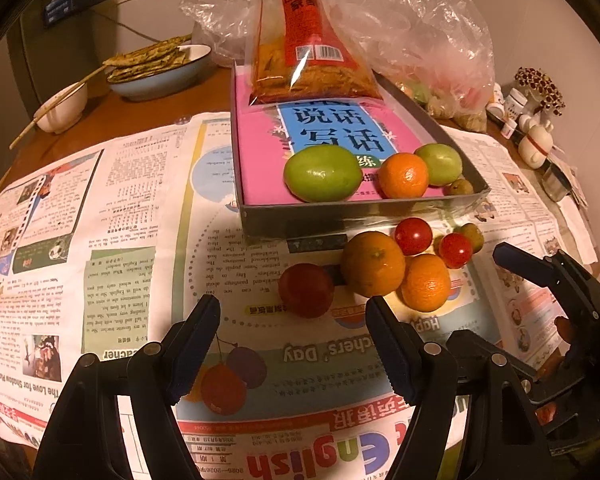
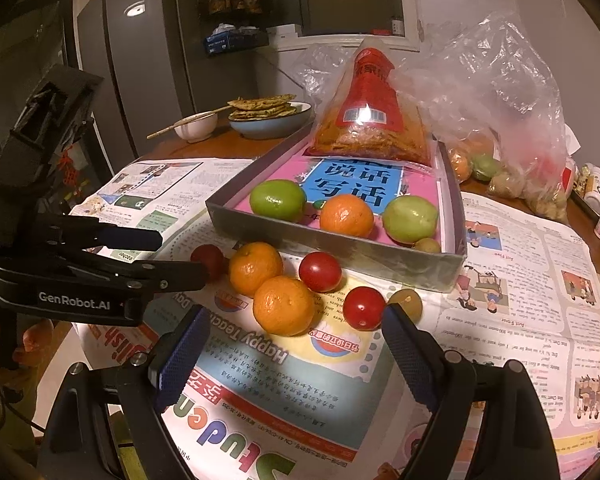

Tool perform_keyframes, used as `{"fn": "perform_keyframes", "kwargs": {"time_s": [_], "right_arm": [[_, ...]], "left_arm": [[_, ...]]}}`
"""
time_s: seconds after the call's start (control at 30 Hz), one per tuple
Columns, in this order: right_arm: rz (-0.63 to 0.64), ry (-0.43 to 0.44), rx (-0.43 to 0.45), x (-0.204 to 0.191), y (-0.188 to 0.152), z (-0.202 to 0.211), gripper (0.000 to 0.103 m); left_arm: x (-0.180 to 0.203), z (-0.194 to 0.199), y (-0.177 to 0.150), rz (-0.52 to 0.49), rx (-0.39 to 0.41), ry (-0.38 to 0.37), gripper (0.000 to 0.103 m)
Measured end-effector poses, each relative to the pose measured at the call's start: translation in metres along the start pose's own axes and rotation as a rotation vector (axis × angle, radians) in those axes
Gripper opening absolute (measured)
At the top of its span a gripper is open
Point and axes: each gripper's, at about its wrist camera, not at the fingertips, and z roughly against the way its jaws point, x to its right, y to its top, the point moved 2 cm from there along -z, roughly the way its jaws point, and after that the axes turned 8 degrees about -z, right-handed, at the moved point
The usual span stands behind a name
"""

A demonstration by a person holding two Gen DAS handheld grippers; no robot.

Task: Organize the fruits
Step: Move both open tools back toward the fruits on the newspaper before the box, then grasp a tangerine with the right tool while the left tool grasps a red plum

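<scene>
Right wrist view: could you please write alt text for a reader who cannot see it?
An open right claw hovers over loose oranges and red tomatoes on a newspaper. Behind them a grey box holds two green fruits, an orange and a snack bag. The left claw reaches in from the left.

The newspaper [image 2: 520, 280] covering the table bears the headline "Happy Teachers' Day" and parts of the title words "Student" and "English". The left gripper [image 2: 172, 256] carries the marking "GenRobot.AI" on its body. The pink book [image 1: 260, 148] shows large Chinese characters on a blue panel.
</scene>
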Motion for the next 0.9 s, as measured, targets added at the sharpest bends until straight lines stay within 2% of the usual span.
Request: {"fn": "perform_keyframes", "kwargs": {"time_s": [0.43, 0.5, 0.53, 0.67, 0.77, 0.9], "right_arm": [[0.025, -0.018, -0.018, -0.004, -0.003, -0.021, 0.087], [0.034, -0.037, -0.007, -0.004, -0.003, -0.023, 0.086], [0.040, -0.046, 0.000, -0.004, -0.003, -0.024, 0.086], [0.049, -0.058, 0.018, -0.005, -0.002, -0.023, 0.075], [0.063, -0.056, 0.022, -0.007, -0.002, -0.022, 0.073], [0.087, -0.054, 0.030, -0.012, -0.003, -0.021, 0.063]], "left_arm": [[-0.005, -0.009, 0.002, -0.003, 0.007, 0.009, 0.077], [-0.005, -0.009, 0.001, -0.003, 0.008, 0.002, 0.074], [-0.005, -0.010, 0.002, -0.004, 0.008, -0.003, 0.070], [-0.003, -0.012, 0.002, -0.007, 0.009, -0.012, 0.065], [-0.003, -0.014, 0.002, -0.007, 0.010, -0.016, 0.061], [-0.004, -0.017, 0.003, -0.003, 0.009, -0.018, 0.059]]}}
